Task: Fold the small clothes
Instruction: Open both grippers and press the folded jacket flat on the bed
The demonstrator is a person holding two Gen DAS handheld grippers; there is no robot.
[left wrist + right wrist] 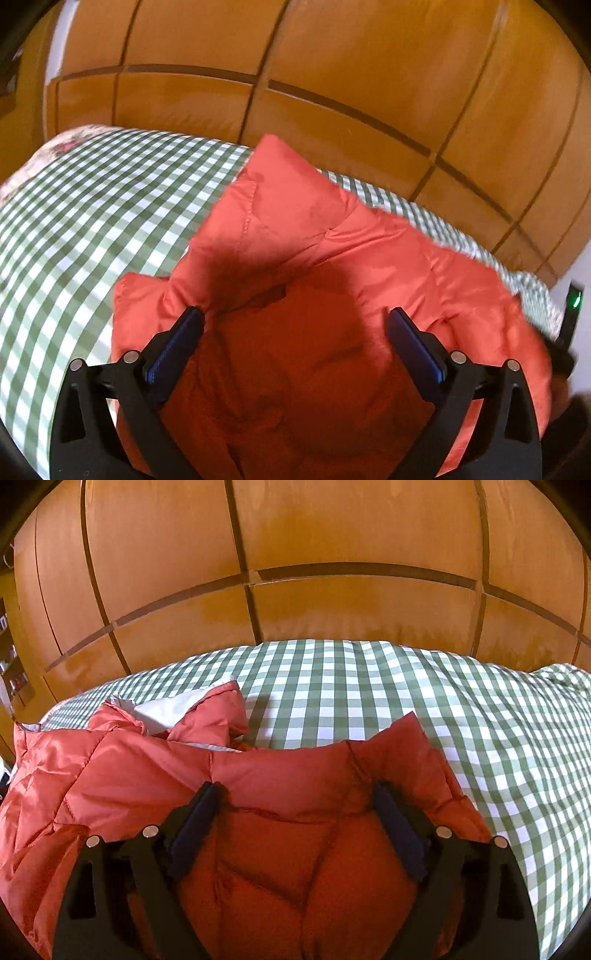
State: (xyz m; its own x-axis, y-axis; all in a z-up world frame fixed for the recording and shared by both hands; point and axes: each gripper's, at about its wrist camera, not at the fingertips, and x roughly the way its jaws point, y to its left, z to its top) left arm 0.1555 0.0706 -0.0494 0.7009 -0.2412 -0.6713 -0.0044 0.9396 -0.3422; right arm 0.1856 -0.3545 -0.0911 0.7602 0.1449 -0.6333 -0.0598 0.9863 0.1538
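A red quilted puffer garment [295, 236] lies on a green and white checked bed cover [92, 206]. My left gripper [295, 317] is open, its blue-padded fingers spread wide with the red fabric bulging between them. In the right wrist view the same garment [140, 775] shows a pale grey lining [173, 707] at its far left part. My right gripper [295, 794] is also open, fingers wide apart over a puffy red section near the garment's edge. Whether the pads touch the fabric I cannot tell.
A wall of orange-brown wooden wardrobe panels [332, 602] stands behind the bed. The checked cover [406, 701] stretches to the right of the garment. A flowery pillow or sheet edge [62, 144] shows at the far left. A black device with a green light [574, 299] sits at the right edge.
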